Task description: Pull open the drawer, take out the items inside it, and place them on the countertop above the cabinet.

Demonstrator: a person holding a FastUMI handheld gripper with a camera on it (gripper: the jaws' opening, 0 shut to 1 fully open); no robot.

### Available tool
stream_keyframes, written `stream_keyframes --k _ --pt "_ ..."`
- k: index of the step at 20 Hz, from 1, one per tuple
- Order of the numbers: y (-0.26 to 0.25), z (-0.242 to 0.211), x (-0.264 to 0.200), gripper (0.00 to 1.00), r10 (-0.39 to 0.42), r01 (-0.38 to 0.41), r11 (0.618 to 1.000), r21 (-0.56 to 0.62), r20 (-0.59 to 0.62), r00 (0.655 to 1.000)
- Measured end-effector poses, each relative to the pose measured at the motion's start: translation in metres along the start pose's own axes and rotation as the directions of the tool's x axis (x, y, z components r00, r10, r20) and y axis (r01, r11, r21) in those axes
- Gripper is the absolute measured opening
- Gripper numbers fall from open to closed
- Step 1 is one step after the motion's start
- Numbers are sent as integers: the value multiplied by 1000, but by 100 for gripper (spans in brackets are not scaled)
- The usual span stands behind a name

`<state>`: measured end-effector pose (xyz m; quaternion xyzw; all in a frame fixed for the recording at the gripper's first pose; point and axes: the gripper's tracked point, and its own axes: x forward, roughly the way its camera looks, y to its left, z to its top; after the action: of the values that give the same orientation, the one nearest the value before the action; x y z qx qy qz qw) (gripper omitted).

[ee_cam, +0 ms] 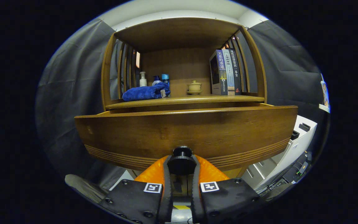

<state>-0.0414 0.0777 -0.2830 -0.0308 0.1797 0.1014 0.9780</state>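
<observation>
We held the gripper (181, 174) low against the drawer front (185, 133), its jaws closed on the round drawer knob (182, 161), one finger pressing each side of it. The drawer stood partly pulled out, its front panel directly ahead of the jaws and its top edge forward of the tabletop (185, 100) lip beyond. The interior of the drawer sat above the jaws and hidden behind the front panel, so we could not tell which items it held.

On the tabletop, well beyond the jaws, lay a blue towel (146, 92), with small bottles (154, 80) behind it, a lidded cup (194, 86) near the middle and upright books (225, 72) to the far side.

We judged the step in hand to be the pull. To do it well, the grip should remain firm on the knob and the pull should run straight back along the drawer's travel, without lifting or twisting, until the interior is fully exposed. A skewed pull could bind the drawer or slip the jaws off the knob.
</observation>
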Motion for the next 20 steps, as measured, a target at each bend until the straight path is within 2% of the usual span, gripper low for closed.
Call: stream_keyframes --k 12,15,20 --pt "4 -15 -19 32 -15 15 999 -51 1 1000" --pt "5 -13 -18 49 -22 24 993 -113 18 1000" --pt "10 -7 -30 77 -1 5 993 -120 32 999"
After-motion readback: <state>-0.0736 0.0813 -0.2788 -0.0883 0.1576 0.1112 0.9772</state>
